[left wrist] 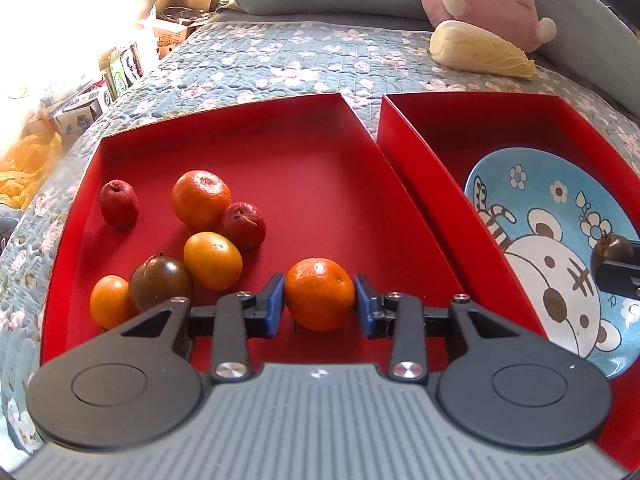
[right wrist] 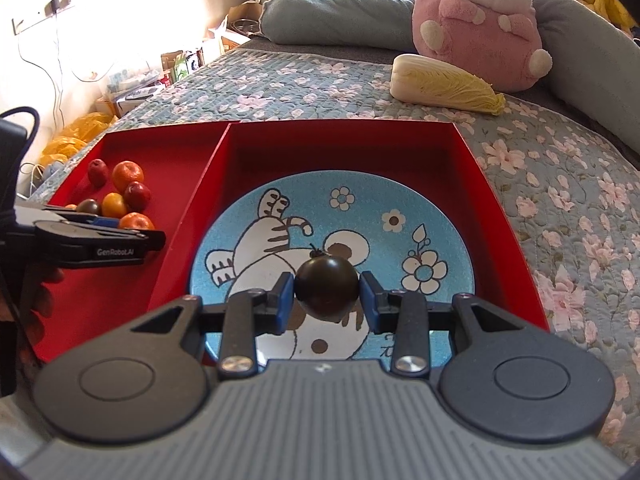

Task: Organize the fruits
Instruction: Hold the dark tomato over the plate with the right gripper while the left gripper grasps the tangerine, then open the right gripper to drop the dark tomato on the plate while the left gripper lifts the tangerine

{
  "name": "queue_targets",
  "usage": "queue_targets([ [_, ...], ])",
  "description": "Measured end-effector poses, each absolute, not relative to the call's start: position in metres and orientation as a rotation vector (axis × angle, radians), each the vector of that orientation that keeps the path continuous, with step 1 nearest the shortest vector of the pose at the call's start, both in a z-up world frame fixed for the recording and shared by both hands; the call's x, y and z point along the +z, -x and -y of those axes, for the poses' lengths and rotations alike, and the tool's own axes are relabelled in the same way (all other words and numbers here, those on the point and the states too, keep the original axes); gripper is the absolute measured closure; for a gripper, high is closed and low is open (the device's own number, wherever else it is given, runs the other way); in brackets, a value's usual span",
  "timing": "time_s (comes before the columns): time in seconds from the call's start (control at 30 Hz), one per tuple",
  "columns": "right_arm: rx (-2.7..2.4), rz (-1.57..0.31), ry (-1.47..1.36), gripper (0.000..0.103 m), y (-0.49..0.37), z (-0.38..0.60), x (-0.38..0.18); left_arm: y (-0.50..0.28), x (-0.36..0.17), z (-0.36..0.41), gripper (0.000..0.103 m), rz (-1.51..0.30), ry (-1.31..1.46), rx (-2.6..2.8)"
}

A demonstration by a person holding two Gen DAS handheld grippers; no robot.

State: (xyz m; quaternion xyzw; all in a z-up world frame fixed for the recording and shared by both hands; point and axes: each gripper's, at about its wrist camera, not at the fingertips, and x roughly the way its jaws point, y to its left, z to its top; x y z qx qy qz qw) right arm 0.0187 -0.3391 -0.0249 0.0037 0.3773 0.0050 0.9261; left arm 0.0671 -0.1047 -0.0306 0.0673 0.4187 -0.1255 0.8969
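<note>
Left wrist view: the left gripper (left wrist: 319,300) has its blue pads pinching a mandarin (left wrist: 319,294) at lower centre of the frame, inside the left red tray (left wrist: 280,128). Six more fruits lie in a loose cluster at the tray's left: a second mandarin (left wrist: 201,199), two red fruits (left wrist: 119,203) (left wrist: 244,225), two small orange fruits (left wrist: 213,260) (left wrist: 108,300) and one dark brown fruit (left wrist: 161,282). The right red tray (left wrist: 404,136) stands just beside, holding a blue plate (left wrist: 552,192) with a cartoon print. The dark fruit in the other gripper shows only as a sliver at the right edge.

Right wrist view: the right gripper (right wrist: 326,288) pinches a dark tomato-like fruit (right wrist: 326,286) with a stem, above the centre of the plate. Whether it touches the plate cannot be told. This view shows the left gripper from the side at the left edge, and the full plate, both partly cut off in the other view.

Both views: a napa cabbage (right wrist: 444,86) and a pink plush toy (right wrist: 480,24) on the floral quilt (right wrist: 300,80), upper right.
</note>
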Motion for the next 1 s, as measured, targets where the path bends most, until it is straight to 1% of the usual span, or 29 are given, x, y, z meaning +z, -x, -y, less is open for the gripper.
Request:
queue_targets([
  [0.33,-0.027,-0.857,0.02,0.064,-0.041,0.347,-0.044,-0.057,-0.022,0.107,0.061,-0.827,-0.156,-0.274],
  [0.57,-0.036,-0.851,0.033,0.062,-0.05,0.345,-0.043,-0.049,-0.015,0.105,0.061,-0.797,-0.16,-0.277],
  [0.63,-0.033,-0.823,0.029,0.055,-0.045,0.344,-0.039,-0.044,-0.011,0.105,0.061,-0.781,-0.162,-0.281],
  [0.67,-0.034,-0.805,0.033,0.05,-0.041,0.343,-0.037,-0.042,-0.008,0.105,0.061,-0.773,-0.159,-0.284],
  [0.7,-0.033,-0.788,0.038,0.048,-0.037,0.342,-0.034,-0.04,-0.005,0.105,0.061,-0.762,-0.153,-0.285],
  [1.0,0.011,-0.719,0.049,0.048,0.0,0.337,-0.02,-0.019,0.027,0.123,0.061,-0.668,-0.157,-0.346],
])
